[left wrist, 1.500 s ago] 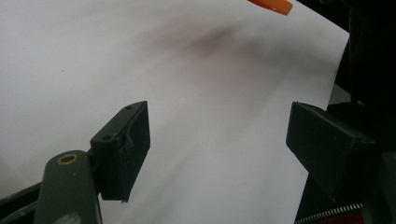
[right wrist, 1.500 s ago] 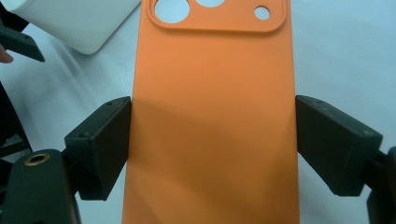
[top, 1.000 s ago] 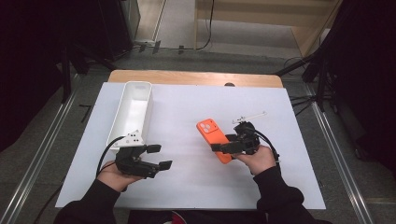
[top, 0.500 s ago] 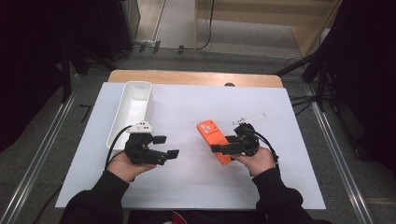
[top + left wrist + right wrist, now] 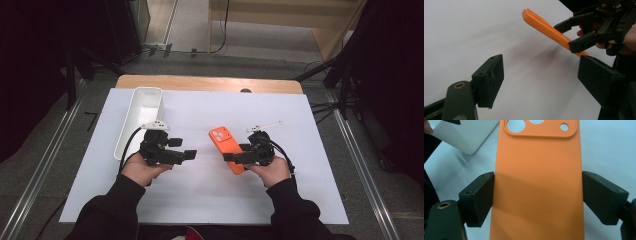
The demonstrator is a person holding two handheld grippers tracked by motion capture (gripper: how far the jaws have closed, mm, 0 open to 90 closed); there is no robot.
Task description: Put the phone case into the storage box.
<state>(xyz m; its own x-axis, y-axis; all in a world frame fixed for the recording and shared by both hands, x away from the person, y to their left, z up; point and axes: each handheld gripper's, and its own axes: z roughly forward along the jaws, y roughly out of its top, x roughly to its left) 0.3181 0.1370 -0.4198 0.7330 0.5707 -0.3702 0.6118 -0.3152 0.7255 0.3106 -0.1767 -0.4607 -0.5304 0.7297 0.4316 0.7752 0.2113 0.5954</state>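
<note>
The right tongs (image 5: 234, 158) are pinching the orange phone case (image 5: 226, 147) tilted above the surface at frame centre — the spread, empty left tongs (image 5: 189, 155) are nearing, risking knocking it loose.

We wear dark long sleeves (image 5: 107, 215) on both arms, cuffs ending at the wrists. The left tongs (image 5: 185, 155) are matt black, carrying a pale grey three-cornered plate (image 5: 155, 125) on top and a black cable (image 5: 128, 141) looping off the rear. The right tongs (image 5: 230, 157) match, with their own black cable (image 5: 283, 152). Each jaw ends in a flat, rectangular black pad (image 5: 489, 79), scuffed at its edges, hinged on a link with a brass-coloured rivet (image 5: 459, 85).
</note>
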